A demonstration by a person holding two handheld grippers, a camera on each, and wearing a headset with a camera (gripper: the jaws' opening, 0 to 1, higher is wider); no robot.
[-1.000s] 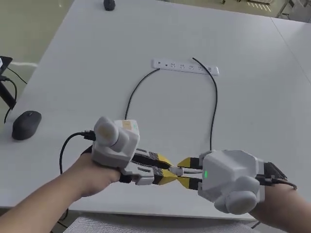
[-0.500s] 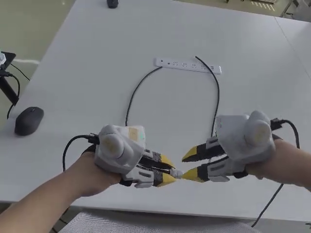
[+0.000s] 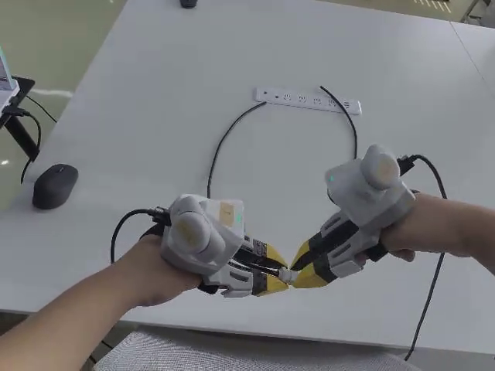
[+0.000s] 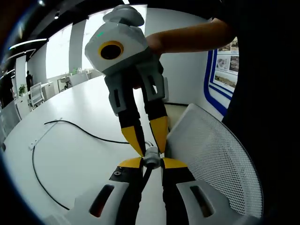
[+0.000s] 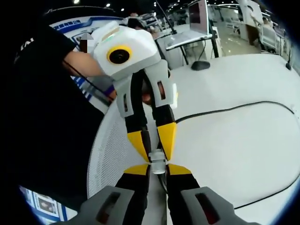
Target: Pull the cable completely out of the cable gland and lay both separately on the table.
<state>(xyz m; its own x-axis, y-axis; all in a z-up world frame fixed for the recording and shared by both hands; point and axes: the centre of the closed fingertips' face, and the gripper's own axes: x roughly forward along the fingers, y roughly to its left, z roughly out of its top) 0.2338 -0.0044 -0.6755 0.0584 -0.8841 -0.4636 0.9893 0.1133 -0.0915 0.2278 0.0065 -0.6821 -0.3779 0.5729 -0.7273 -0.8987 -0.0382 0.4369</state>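
Observation:
A small pale cable gland (image 3: 288,274) hangs over the table's near edge between two grippers that meet tip to tip. My left gripper (image 3: 272,280) is shut on it from the left. My right gripper (image 3: 303,270) comes down from the upper right, its yellow tips closed on the gland's other end. In the left gripper view the gland (image 4: 151,158) sits between my own tips, and a black cable (image 4: 147,176) runs back between the jaws. The right gripper view has the gland (image 5: 158,161) at my tips. More black cable (image 3: 356,147) lies on the table.
A white power strip (image 3: 308,100) lies mid-table with black cords curving toward me. A dark mouse (image 3: 54,185) sits at the left edge. A mesh chair seat (image 3: 193,357) is below the table's near edge. The white table (image 3: 155,116) stretches wide on the left.
My right gripper let go of the gland, opened and rose, then rolled over and closed on it again from the upper right. The left gripper kept its hold.

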